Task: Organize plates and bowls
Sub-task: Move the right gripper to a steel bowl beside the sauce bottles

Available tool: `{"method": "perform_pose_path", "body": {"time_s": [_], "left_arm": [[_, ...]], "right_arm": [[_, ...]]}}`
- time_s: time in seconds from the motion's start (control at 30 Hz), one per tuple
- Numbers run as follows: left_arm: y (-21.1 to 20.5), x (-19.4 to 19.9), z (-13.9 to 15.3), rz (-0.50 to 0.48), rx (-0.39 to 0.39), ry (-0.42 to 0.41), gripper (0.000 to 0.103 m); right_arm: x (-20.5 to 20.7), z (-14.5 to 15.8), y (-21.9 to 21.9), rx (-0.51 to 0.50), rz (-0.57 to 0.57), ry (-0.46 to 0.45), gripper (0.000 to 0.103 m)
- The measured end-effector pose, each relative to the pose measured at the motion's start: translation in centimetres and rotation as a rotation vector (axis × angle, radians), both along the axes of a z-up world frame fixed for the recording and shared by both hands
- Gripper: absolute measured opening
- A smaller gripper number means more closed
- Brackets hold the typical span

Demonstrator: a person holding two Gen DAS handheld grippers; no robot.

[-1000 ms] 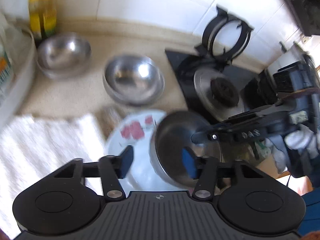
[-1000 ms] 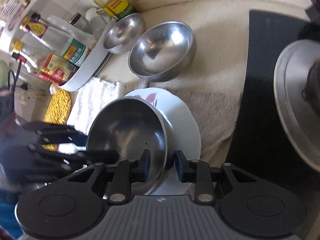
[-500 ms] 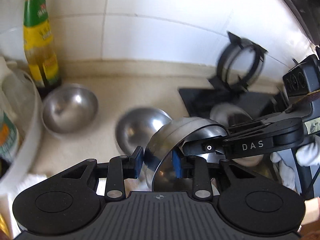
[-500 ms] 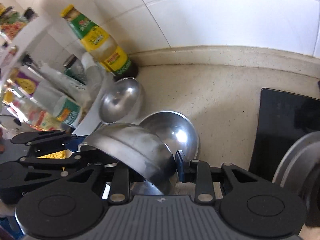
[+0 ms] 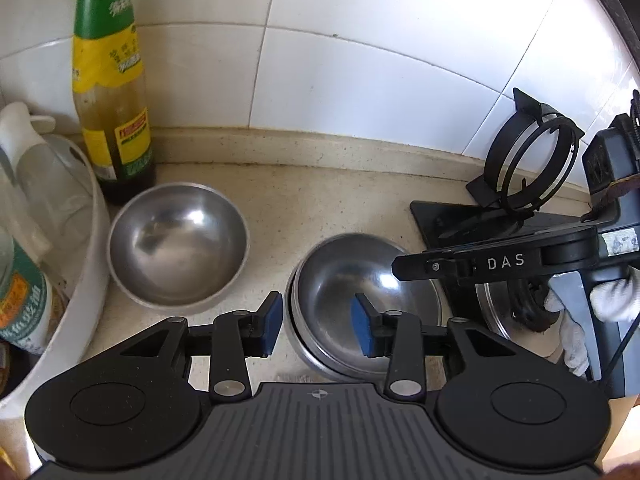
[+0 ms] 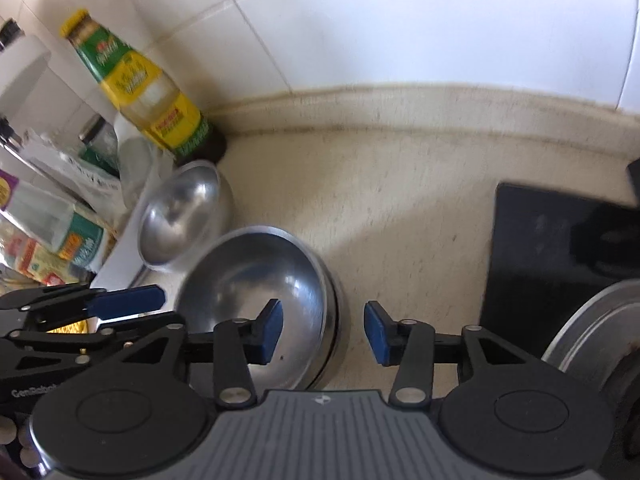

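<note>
Left wrist view: left hand-held gripper (image 5: 317,326) hanging released, blue pads (image 5: 273,322) spread wide and gripping nothing, straddling the near rim of the nested steel bowls (image 5: 344,300). Sitting one inside the other on the beige desk (image 5: 312,204), toward its right side, just beside the black stove top (image 5: 448,220). Lying apart to the left, a single steel bowl (image 5: 178,242), close to the back edge of the desk and just in front of the sauce bottle (image 5: 112,92) standing against the tiled wall (image 5: 360,60). Curving along the left edge, a white rack (image 5: 86,292) holding jars. Reaching in from the right above the nested pair, the right hand-held gripper (image 5: 404,270), marked DAS, held by a white-gloved hand (image 5: 580,320). Leaning on the stove behind it, a black pan support (image 5: 528,164).

Right wrist view: right hand-held gripper (image 6: 323,332) likewise released, jaws apart and holding nothing, the left pad over the inside of the nested steel bowls (image 6: 260,292), the right pad over bare desk (image 6: 380,200). Showing a double rim on the right side of the pair. Resting behind and to the left, the single steel bowl (image 6: 180,216), touching or nearly touching the white rack (image 6: 120,264). Standing at the back left corner, the sauce bottle (image 6: 140,84). Entering at the left edge, the left hand-held gripper (image 6: 120,304), one blue finger showing. Lying to the right, the black stove top (image 6: 560,240) with a round burner plate (image 6: 592,320).
</note>
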State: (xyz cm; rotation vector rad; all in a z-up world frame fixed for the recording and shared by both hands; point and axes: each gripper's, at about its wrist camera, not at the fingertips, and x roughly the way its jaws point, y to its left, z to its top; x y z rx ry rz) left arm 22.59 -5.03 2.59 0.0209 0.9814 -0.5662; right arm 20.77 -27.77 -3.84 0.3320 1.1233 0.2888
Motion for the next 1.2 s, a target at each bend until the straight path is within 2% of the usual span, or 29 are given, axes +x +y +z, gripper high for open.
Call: {"method": "perform_pose_path", "body": {"time_s": [0.2,0.33,0.4,0.53,0.6,0.73,0.83,0.87,0.9,0.93,1.07,1.2], "left_arm": [[-0.9,0.5,-2.6,0.001,0.002,0.088,0.048],[-2.1,0.0,-3.1,-0.006,0.047,0.058,0.050],[-2.3,0.1,-3.1,-0.015,0.027,0.075,0.050],[-2.5,-0.5,-2.8,-0.052,-0.014,0.066,0.050],[-2.2,-0.4,-2.9,-0.040,-0.035,0.070,0.047],[0.6,-0.7,-1.8,0.033,-0.041,0.037,0.050],[3.5,-0.8,-0.6,0.113,-0.050,0.012,0.053],[4.4,-0.8,-0.3,0.142,-0.057,0.006,0.059],[5.1,-0.7,0.0,0.175,-0.064,0.002,0.064],[5.6,-0.5,0.1,0.207,-0.068,-0.004,0.064],[6.1,0.4,-0.4,0.297,-0.074,0.011,0.059],[5.7,0.8,-1.2,0.378,-0.093,0.015,0.062]], "right_arm": [[-0.3,-1.3,0.5,0.015,0.041,0.051,0.047],[-0.6,-0.8,-0.5,0.000,0.017,0.051,0.047],[-0.6,-0.5,-1.3,0.010,-0.006,0.045,0.047],[-0.5,-0.5,-1.6,-0.038,-0.023,0.042,0.047],[-0.4,0.3,-2.2,-0.052,-0.039,0.024,0.047],[0.2,2.8,-2.0,-0.127,-0.039,-0.068,0.047],[1.8,4.0,-0.1,-0.134,0.020,-0.108,0.047],[2.6,4.2,0.8,-0.130,0.045,-0.114,0.047],[3.3,4.2,1.9,-0.122,0.074,-0.115,0.047],[4.1,4.1,3.0,-0.118,0.099,-0.114,0.047],[6.9,3.2,6.8,-0.126,0.180,-0.126,0.047],[9.6,1.6,9.4,-0.116,0.228,-0.114,0.047]]}}
